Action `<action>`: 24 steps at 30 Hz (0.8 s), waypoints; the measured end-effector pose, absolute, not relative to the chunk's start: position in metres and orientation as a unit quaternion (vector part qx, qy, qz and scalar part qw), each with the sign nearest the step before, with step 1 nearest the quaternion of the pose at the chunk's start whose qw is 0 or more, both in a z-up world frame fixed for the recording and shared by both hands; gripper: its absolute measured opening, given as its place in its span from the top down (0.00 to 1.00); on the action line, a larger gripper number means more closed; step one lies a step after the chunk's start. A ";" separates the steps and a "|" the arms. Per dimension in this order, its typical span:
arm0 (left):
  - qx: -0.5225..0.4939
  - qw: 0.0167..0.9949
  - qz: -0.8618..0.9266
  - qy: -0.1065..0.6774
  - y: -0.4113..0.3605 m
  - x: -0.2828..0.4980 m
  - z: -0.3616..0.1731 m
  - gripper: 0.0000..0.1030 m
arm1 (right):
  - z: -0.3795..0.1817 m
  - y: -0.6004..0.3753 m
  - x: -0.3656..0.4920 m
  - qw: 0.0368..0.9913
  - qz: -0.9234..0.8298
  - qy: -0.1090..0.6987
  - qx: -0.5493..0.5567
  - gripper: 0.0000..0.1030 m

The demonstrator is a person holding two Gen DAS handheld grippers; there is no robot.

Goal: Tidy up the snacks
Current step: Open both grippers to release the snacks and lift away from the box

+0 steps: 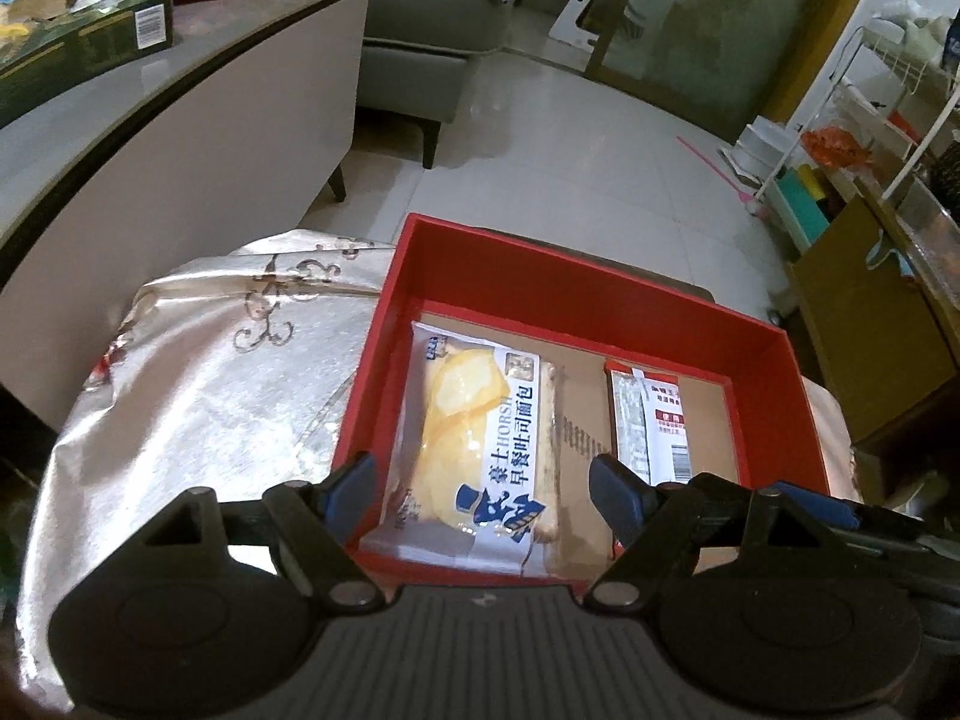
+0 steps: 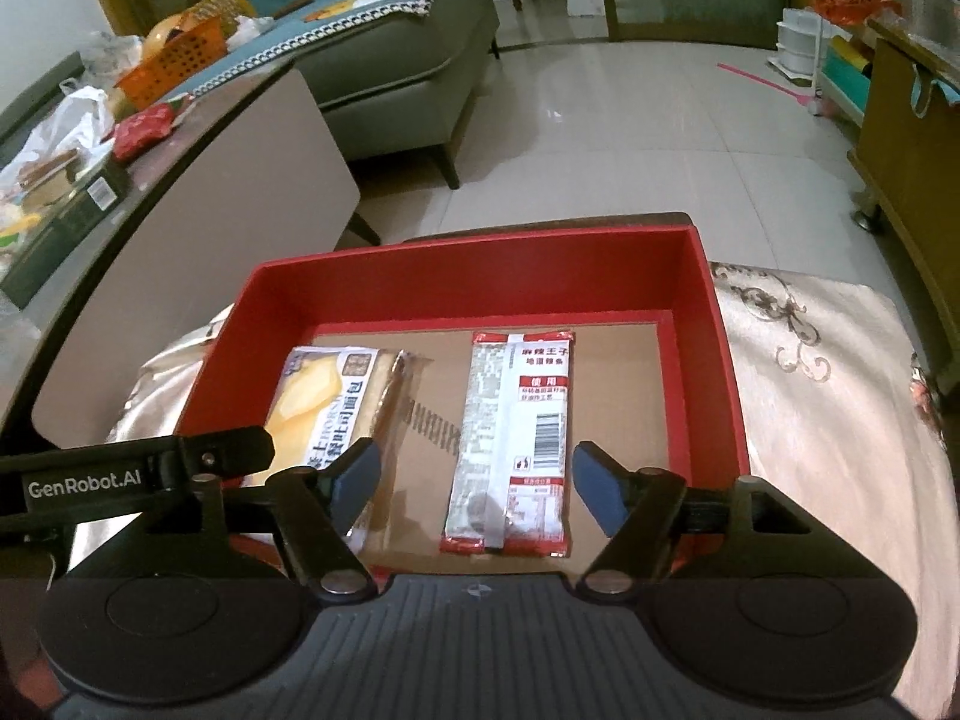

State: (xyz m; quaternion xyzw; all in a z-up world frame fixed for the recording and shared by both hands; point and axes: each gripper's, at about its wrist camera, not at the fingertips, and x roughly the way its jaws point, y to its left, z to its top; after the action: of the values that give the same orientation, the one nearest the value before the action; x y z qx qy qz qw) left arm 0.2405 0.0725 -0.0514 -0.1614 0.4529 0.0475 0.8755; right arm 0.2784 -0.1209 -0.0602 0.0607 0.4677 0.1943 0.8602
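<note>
inside red box [image 2: 708, 324] on cloth-covered table [image 2: 840, 420]: bread packet [image 1: 480, 444] flat below released left tool [image 1: 480, 480], spicy-strip packet [image 2: 513, 444] flat beneath released right tool [image 2: 477, 486], untouched by pads, both side by side.

Two wrist views, close, angled steeply down, sharing the red box [image 1: 474, 264].

A matt red cardboard box [image 2: 714, 360] with a bare brown card floor holds two glossy plastic snack wrappers – bread packet [image 1: 480, 444] and spicy strip packet [image 2: 516, 438] – on a shiny, silvery embroidered cloth [image 1: 198, 396].
</note>
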 end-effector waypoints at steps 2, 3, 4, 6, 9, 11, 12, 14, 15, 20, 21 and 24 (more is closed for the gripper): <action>-0.158 0.876 0.047 0.452 0.073 0.236 -0.050 0.31 | -0.058 -0.121 0.274 0.860 0.195 0.467 0.060 0.25; -0.156 0.877 0.048 0.451 0.074 0.233 -0.049 0.31 | -0.058 -0.121 0.272 0.861 0.195 0.466 0.059 0.25; -0.154 0.878 0.048 0.451 0.075 0.229 -0.048 0.31 | -0.057 -0.121 0.270 0.861 0.196 0.465 0.059 0.24; -0.151 0.878 0.050 0.451 0.077 0.223 -0.047 0.31 | -0.056 -0.121 0.264 0.861 0.198 0.465 0.057 0.24; -0.143 0.877 0.052 0.456 0.081 0.211 -0.047 0.31 | -0.054 -0.123 0.256 0.861 0.198 0.465 0.055 0.23; -0.139 0.877 0.056 0.457 0.085 0.200 -0.047 0.31 | -0.052 -0.125 0.250 0.861 0.198 0.465 0.057 0.23; -0.137 0.877 0.058 0.458 0.087 0.194 -0.047 0.31 | -0.052 -0.126 0.246 0.861 0.198 0.465 0.058 0.22; -0.135 0.876 0.063 0.460 0.093 0.183 -0.046 0.31 | -0.050 -0.126 0.238 0.860 0.202 0.465 0.059 0.20; -0.134 0.875 0.066 0.461 0.096 0.176 -0.046 0.31 | -0.049 -0.125 0.233 0.859 0.205 0.466 0.058 0.19; -0.140 0.866 0.082 0.474 0.114 0.144 -0.049 0.31 | -0.047 -0.116 0.214 0.852 0.227 0.469 0.047 0.19; -0.142 0.862 0.087 0.479 0.118 0.137 -0.051 0.31 | -0.047 -0.114 0.210 0.851 0.231 0.469 0.043 0.19; -0.150 0.851 0.093 0.494 0.127 0.119 -0.056 0.31 | -0.047 -0.109 0.200 0.846 0.243 0.472 0.037 0.19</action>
State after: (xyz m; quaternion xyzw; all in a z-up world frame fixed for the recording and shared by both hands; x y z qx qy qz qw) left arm 0.1191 0.1266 -0.0562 -0.1499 0.4940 0.0932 0.8514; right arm 0.1996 -0.1095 -0.0473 0.0368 0.4721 0.2435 0.8465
